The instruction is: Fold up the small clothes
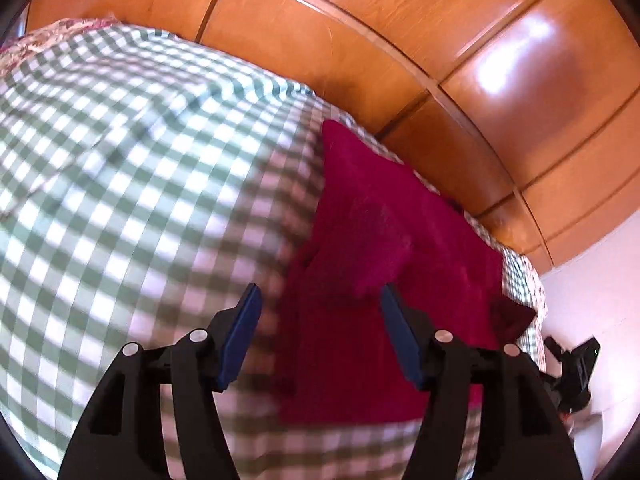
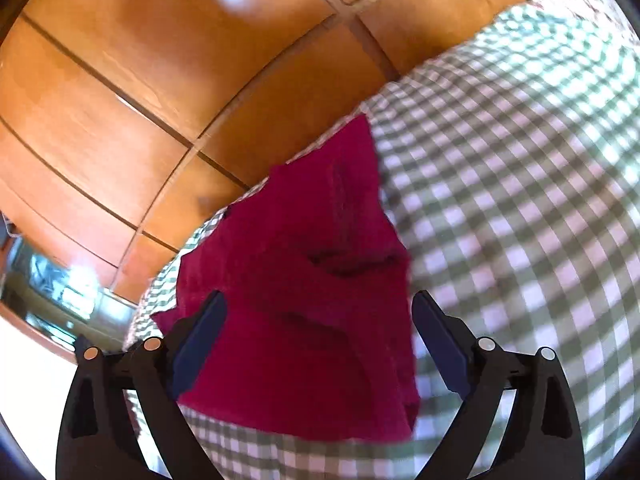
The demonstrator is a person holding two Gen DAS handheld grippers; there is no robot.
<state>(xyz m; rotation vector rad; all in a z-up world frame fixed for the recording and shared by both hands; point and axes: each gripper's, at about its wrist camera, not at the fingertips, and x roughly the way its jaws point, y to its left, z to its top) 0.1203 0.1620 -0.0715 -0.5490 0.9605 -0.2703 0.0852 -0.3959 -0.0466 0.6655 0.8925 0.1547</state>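
A small magenta garment (image 1: 384,248) lies on a green-and-white checked bedspread (image 1: 120,168), partly folded with a raised flap. My left gripper (image 1: 320,300) is open and empty, hovering over the garment's left edge. In the right wrist view the garment (image 2: 304,280) lies spread with creases on the bedspread (image 2: 520,200). My right gripper (image 2: 320,308) is open and empty, its fingers on either side of the garment's near part. I cannot tell whether either gripper touches the cloth.
A wooden panelled wardrobe (image 1: 400,40) stands right behind the bed and also shows in the right wrist view (image 2: 140,80). The other gripper (image 1: 576,368) shows at the bed's right edge. A pale wall (image 1: 600,288) is at the right.
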